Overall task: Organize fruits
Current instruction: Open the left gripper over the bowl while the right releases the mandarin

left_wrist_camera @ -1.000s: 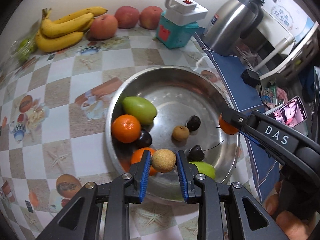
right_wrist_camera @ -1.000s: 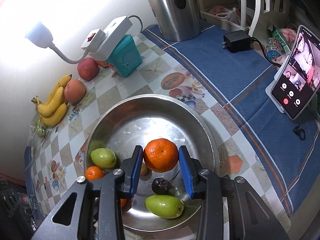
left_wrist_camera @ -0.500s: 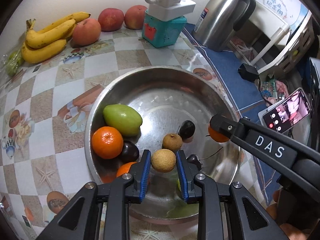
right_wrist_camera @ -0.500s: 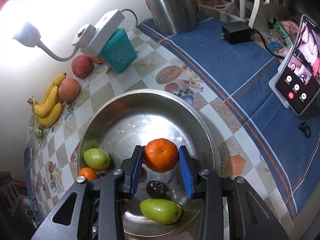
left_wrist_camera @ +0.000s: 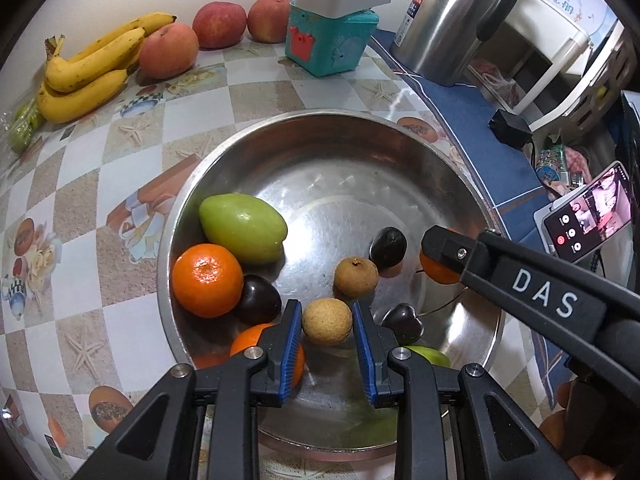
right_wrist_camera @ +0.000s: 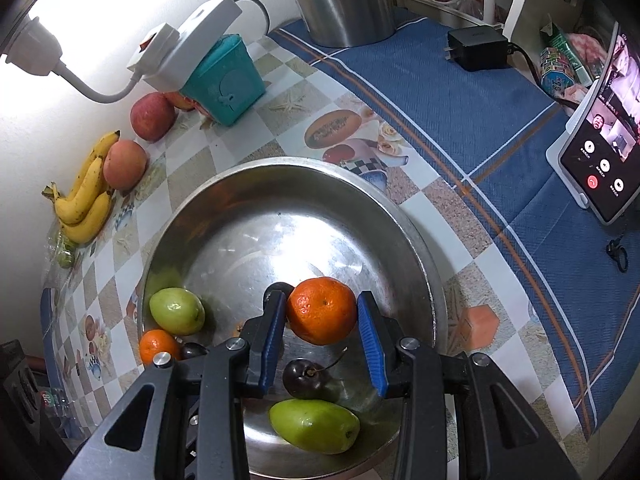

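Observation:
A steel bowl (left_wrist_camera: 384,128) (right_wrist_camera: 416,240) on the checkered tablecloth holds green mangoes (left_wrist_camera: 242,227) (right_wrist_camera: 314,424), an orange (left_wrist_camera: 207,280), dark cherries (left_wrist_camera: 387,242) (right_wrist_camera: 302,376) and a tan longan (left_wrist_camera: 356,276). My left gripper (left_wrist_camera: 327,322) is shut on another tan longan (left_wrist_camera: 327,321) low over the bowl's near side. My right gripper (right_wrist_camera: 322,316) is shut on an orange (right_wrist_camera: 322,315) above the bowl; its arm (left_wrist_camera: 532,292) reaches in from the right in the left wrist view.
Bananas (left_wrist_camera: 88,68), a peach (left_wrist_camera: 168,50) and two apples (left_wrist_camera: 219,24) lie by the back wall. A teal box with a white power strip (left_wrist_camera: 332,40), a steel kettle (left_wrist_camera: 452,20), a charger (right_wrist_camera: 476,48) and a phone on a stand (right_wrist_camera: 600,152) stand at the right.
Both grippers have moved lower and farther in over the bowl, each still holding its fruit. The fruits in the bowl have stayed put.

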Action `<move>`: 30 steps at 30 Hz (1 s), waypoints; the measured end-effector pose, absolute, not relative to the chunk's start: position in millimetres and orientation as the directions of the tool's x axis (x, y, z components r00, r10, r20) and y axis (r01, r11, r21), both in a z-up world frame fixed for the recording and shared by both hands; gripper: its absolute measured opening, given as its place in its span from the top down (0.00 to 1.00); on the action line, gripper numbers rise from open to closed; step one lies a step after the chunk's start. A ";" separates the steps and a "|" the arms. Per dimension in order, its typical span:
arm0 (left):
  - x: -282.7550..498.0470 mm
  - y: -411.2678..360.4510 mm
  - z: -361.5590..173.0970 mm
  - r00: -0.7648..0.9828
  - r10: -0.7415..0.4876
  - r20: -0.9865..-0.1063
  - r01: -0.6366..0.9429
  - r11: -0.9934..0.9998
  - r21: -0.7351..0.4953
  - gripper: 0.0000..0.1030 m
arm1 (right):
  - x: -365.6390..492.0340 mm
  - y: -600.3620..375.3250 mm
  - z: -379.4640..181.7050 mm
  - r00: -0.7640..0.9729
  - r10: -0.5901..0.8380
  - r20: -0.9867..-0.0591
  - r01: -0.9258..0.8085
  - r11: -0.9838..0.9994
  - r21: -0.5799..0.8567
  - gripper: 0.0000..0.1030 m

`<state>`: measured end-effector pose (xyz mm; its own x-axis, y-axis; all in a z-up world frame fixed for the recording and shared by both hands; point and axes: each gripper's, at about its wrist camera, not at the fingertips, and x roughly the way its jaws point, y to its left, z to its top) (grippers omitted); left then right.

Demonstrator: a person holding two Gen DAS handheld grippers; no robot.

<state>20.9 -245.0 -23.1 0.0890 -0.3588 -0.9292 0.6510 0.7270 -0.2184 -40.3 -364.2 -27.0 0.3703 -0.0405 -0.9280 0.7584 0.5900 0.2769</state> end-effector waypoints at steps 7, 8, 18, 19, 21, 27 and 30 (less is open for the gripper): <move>21.2 -248.8 -26.3 0.090 -0.354 -0.931 0.655 0.725 -0.212 0.73 | -38.6 -364.2 -32.8 0.358 -0.035 -0.933 0.763 0.587 0.271 0.63; 21.5 -249.2 -26.3 0.090 -0.353 -0.931 0.656 0.725 -0.212 0.73 | -38.3 -364.7 -34.0 0.355 -0.034 -0.934 0.765 0.584 0.270 0.63; 21.0 -249.7 -27.4 0.086 -0.350 -0.933 0.660 0.721 -0.210 0.72 | -36.8 -365.2 -40.3 0.337 -0.028 -0.941 0.771 0.583 0.259 0.62; 20.8 -249.7 -27.3 0.086 -0.348 -0.933 0.662 0.720 -0.208 0.72 | -36.8 -365.2 -40.5 0.336 -0.028 -0.941 0.771 0.582 0.258 0.62; 20.2 -249.6 -27.1 0.083 -0.347 -0.934 0.665 0.717 -0.207 0.71 | -37.7 -366.1 -40.5 0.335 -0.029 -0.942 0.773 0.580 0.257 0.62; 18.1 -251.9 -27.4 0.079 -0.345 -0.935 0.673 0.711 -0.206 0.69 | -37.3 -366.5 -41.8 0.326 -0.024 -0.945 0.769 0.587 0.251 0.62; 17.5 -253.0 -26.9 0.075 -0.346 -0.935 0.675 0.708 -0.208 0.68 | -37.0 -366.0 -39.4 0.330 -0.031 -0.943 0.766 0.592 0.249 0.60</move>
